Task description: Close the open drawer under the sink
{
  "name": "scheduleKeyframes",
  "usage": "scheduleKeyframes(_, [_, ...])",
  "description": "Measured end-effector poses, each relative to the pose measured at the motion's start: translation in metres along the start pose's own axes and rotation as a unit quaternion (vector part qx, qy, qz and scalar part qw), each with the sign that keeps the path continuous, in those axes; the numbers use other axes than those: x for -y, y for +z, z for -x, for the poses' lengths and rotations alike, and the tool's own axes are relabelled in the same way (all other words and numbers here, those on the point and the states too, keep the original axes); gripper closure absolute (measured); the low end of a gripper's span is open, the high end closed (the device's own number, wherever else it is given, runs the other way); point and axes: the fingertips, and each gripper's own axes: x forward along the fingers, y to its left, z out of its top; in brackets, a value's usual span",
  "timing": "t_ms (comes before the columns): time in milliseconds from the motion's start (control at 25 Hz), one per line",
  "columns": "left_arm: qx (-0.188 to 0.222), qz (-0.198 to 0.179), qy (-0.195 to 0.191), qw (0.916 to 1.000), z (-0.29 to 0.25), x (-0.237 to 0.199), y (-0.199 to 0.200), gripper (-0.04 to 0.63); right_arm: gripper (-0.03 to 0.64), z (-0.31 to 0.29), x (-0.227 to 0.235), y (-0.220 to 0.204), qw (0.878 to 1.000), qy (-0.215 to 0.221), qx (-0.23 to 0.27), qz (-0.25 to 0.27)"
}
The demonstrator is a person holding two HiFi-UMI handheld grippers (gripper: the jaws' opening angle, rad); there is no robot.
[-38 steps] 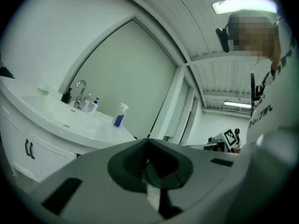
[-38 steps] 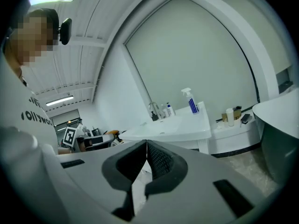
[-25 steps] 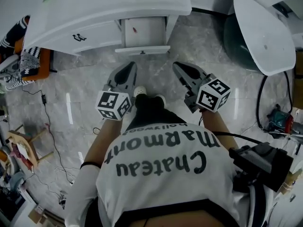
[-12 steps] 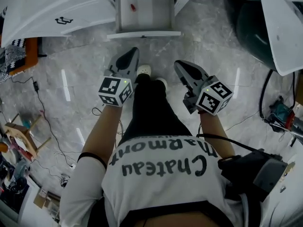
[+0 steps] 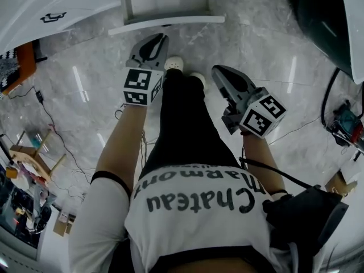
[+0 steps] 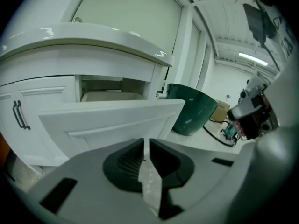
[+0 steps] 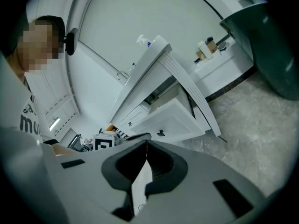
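Note:
The open white drawer juts out from the vanity at the top of the head view; its front panel fills the middle of the left gripper view and also shows in the right gripper view. My left gripper points at that panel from a short way off, apart from it. Its jaws are just opening, only a thin slit between the tips, nothing in them. My right gripper hangs lower and to the right, shut and empty.
A dark green tub stands to the drawer's right. The person's legs and white shoes are between the grippers. A cabinet door with a black handle is left of the drawer. Cables and a wooden stool lie on the marble floor at left.
Both grippers have sunk toward the floor and the view has dropped closer. The drawer has slid to the frame's top, and the left gripper now sits nearer its front.

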Motion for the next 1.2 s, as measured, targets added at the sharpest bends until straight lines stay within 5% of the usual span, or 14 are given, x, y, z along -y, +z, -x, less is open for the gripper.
scheduleKeyframes(240, [-0.016,-0.01,0.033,0.9993,-0.023,-0.013,-0.007,0.472,0.604,0.006,0.018,-0.007,1.0,-0.011,-0.002,-0.017])
scheduleKeyframes(640, [-0.019,0.03,0.086,0.9957,-0.047,-0.025,-0.009,0.471,0.604,0.006,0.027,-0.009,0.999,-0.019,0.0,-0.034])
scheduleKeyframes(1200, [-0.008,0.045,0.082,0.9955,-0.057,-0.035,-0.005,0.471,0.604,0.0,0.037,-0.011,0.999,-0.016,-0.005,-0.039])
